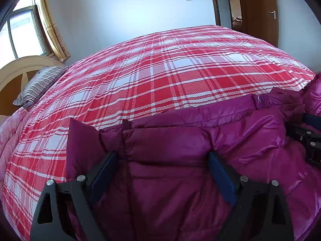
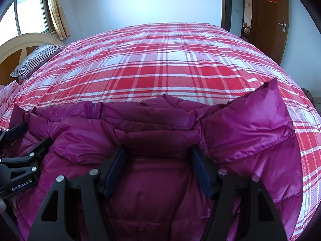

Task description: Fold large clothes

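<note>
A magenta puffer jacket (image 1: pixel 180 140) lies bunched on the near edge of a bed and also fills the bottom of the right wrist view (image 2: pixel 156 124). My left gripper (image 1: pixel 162 158) is open, its blue-padded fingers (image 1: pixel 220 172) wide apart with the jacket's fabric lying between them. My right gripper (image 2: pixel 158 152) is open too, its fingers (image 2: pixel 200 170) straddling a dark padded fold near the collar. The left gripper also shows at the left edge of the right wrist view (image 2: pixel 22 156). The right gripper shows at the right edge of the left wrist view (image 1: pixel 309 138).
The bed carries a red and white plaid sheet (image 1: pixel 160 76) stretching away. A striped pillow (image 1: pixel 38 84) lies by the cream headboard (image 1: pixel 24 66) at the left, with a pink quilt (image 1: pixel 10 130) below it. A window (image 1: pixel 22 32) and a brown door (image 1: pixel 260 6) stand behind.
</note>
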The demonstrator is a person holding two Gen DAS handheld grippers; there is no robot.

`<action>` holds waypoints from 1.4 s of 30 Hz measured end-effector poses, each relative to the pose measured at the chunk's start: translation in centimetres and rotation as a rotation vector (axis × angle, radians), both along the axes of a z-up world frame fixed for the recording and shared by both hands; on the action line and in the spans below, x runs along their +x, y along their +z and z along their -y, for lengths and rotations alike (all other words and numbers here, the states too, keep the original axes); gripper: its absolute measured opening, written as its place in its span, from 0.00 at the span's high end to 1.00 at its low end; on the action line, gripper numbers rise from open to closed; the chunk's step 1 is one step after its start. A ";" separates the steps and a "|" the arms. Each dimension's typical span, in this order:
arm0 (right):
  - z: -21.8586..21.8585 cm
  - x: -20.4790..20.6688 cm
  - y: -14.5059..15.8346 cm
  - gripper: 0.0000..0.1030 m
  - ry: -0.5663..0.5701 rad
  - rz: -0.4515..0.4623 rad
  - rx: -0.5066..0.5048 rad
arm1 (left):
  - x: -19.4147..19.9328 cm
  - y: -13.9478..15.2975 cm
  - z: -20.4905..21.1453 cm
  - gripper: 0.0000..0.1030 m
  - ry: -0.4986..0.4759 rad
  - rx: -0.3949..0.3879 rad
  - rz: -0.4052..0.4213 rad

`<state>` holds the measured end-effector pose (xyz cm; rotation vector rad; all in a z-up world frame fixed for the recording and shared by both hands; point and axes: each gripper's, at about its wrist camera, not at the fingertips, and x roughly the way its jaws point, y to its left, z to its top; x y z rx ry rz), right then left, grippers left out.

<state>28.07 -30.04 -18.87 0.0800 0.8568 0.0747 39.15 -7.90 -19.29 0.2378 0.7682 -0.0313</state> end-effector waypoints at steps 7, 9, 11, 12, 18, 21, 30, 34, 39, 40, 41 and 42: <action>-0.3 0.1 -0.2 0.32 0.000 -0.003 -0.018 | -0.1 0.7 0.4 0.11 0.010 0.036 -0.006; -0.4 0.2 -0.3 0.31 0.001 -0.004 -0.028 | -1.1 1.9 0.6 0.11 0.007 0.019 0.016; -0.5 0.2 -0.4 0.31 0.002 -0.004 -0.030 | -2.3 3.3 0.8 0.11 -0.018 -0.031 0.037; -0.4 0.2 -0.4 0.31 0.002 -0.003 -0.029 | -3.1 4.2 1.2 0.11 -0.036 -0.051 0.054; -0.4 0.2 -0.4 0.30 0.002 -0.003 -0.025 | -5.0 4.7 4.5 0.11 -0.129 -0.079 0.034; -0.3 0.2 -0.4 0.30 0.003 -0.002 -0.019 | -3.6 1.4 5.3 0.11 -0.097 -0.014 -0.033; 1.4 -1.1 1.4 0.32 -0.006 0.043 0.088 | -2.5 -0.5 5.4 0.04 -0.061 -0.015 -0.032; 4.6 -3.3 4.5 0.32 -0.092 0.194 0.134 | -2.6 -0.5 5.3 0.04 -0.062 -0.015 -0.028; 8.6 -0.4 0.6 0.31 -0.203 0.019 0.191 | -2.6 -0.4 5.3 0.04 -0.065 -0.027 -0.034; 8.8 -0.2 0.1 0.31 -0.204 0.014 0.212 | -2.5 -0.3 5.3 0.04 -0.066 -0.029 -0.036; 8.9 -0.2 -0.1 0.30 -0.208 0.018 0.217 | -2.6 -0.2 5.2 0.04 -0.067 -0.032 -0.037; 8.7 -0.1 -0.1 0.30 -0.209 0.018 0.207 | -2.7 0.0 5.2 0.04 -0.070 -0.034 -0.037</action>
